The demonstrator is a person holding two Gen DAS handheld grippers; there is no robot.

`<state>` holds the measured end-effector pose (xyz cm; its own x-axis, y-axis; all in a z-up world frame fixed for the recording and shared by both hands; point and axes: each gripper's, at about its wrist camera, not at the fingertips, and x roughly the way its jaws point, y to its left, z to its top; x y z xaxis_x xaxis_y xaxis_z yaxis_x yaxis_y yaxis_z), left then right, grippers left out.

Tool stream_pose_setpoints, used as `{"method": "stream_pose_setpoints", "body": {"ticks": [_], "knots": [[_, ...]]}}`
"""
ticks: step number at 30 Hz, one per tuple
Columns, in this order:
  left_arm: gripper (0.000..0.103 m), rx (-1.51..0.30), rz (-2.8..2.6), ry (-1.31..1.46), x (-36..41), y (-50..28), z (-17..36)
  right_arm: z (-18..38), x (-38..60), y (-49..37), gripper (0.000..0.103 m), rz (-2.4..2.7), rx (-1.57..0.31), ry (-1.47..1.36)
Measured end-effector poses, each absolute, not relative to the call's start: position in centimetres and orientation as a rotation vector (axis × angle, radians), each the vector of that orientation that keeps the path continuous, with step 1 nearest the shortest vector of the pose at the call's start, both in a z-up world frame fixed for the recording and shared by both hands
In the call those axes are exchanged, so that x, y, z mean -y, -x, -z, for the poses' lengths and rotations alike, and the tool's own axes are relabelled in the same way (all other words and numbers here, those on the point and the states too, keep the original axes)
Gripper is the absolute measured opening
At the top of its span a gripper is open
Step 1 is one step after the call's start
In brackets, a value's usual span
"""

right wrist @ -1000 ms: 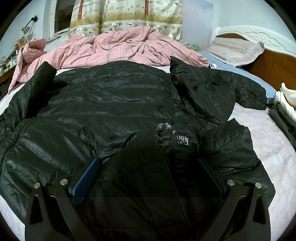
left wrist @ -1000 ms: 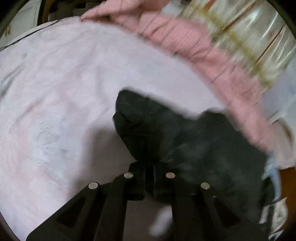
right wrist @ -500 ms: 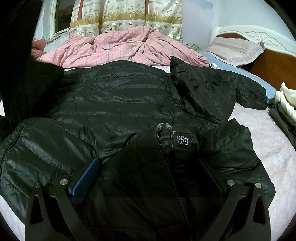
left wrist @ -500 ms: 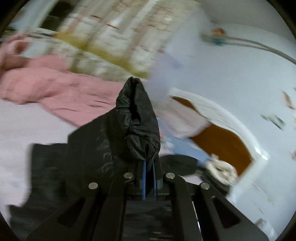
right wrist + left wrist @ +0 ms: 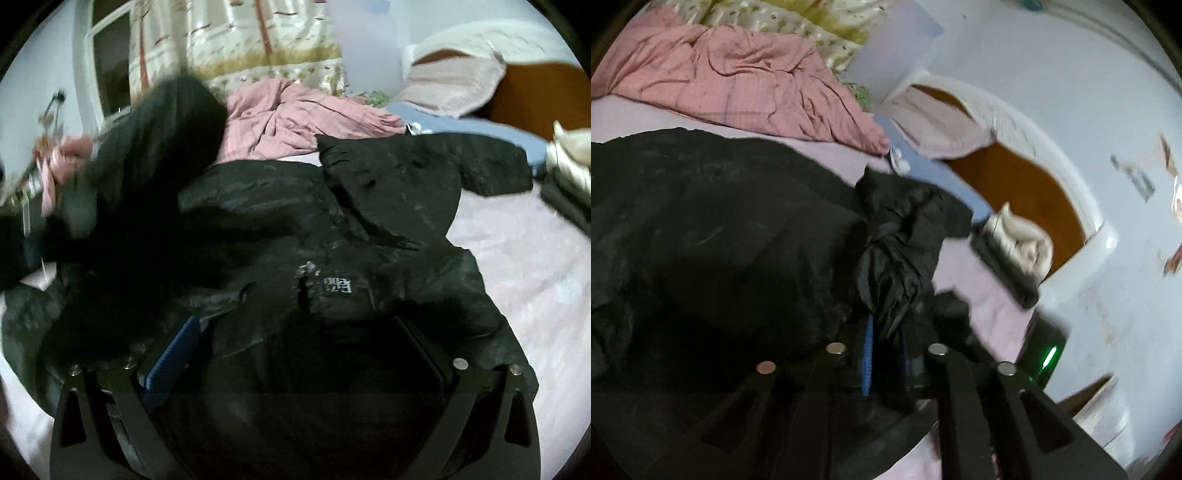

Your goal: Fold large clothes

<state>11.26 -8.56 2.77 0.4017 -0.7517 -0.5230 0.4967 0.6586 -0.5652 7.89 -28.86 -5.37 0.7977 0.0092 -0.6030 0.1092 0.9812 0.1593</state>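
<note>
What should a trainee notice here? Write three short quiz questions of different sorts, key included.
1. True or false: the black jacket is folded into a neat square.
2. Between the right gripper's fingers lies: A the jacket, B a pillow, C a towel.
3. What lies crumpled beyond the jacket?
Key: 1 false, it lies spread out; 2 A; 3 the pink quilt.

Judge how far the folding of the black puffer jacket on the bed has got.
Done: the black quilted puffer jacket lies spread on the pink bedsheet. In hand: the left gripper, jaws just opening, has a bunched sleeve between its fingers. Left: the body is unfolded; the right gripper stands open over the collar.
</note>
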Motion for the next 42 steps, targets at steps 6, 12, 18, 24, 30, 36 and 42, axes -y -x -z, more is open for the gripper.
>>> {"method": "stream_pose_setpoints", "body": {"ticks": [6,12,18,24,30,36,42], "knots": [[0.066,-0.770,0.756,0.241,6.5,-7.3,-2.5,4.5,28.8,-7.0,0.103,0.055,-0.613,-0.214],[0.079,-0.667,0.652,0.171,2.4,-5.3,-3.7,1.8,30.7,-5.2,0.103,0.076,-0.512,-0.269],[0.079,-0.709,0.267,0.005,-2.2,-10.0,-4.6,-0.2,32.6,-5.3,0.103,-0.060,-0.522,-0.370],[0.079,-0.860,0.075,-0.111,-3.7,-17.8,-3.1,1.2,29.0,-8.5,0.103,-0.252,-0.712,-0.313],[0.079,-1.020,0.073,-0.108,-5.1,-22.9,1.6,3.6,27.2,-10.3,0.089,-0.213,-0.801,-0.250],[0.076,-1.011,0.158,-0.004,-6.6,-23.6,4.3,3.6,27.0,-12.4,0.034,-0.106,-0.823,-0.099],[0.028,-0.855,0.075,0.157,-9.7,-22.1,4.3,0.8,26.3,-15.7,0.015,-0.085,-0.806,0.041]]}}
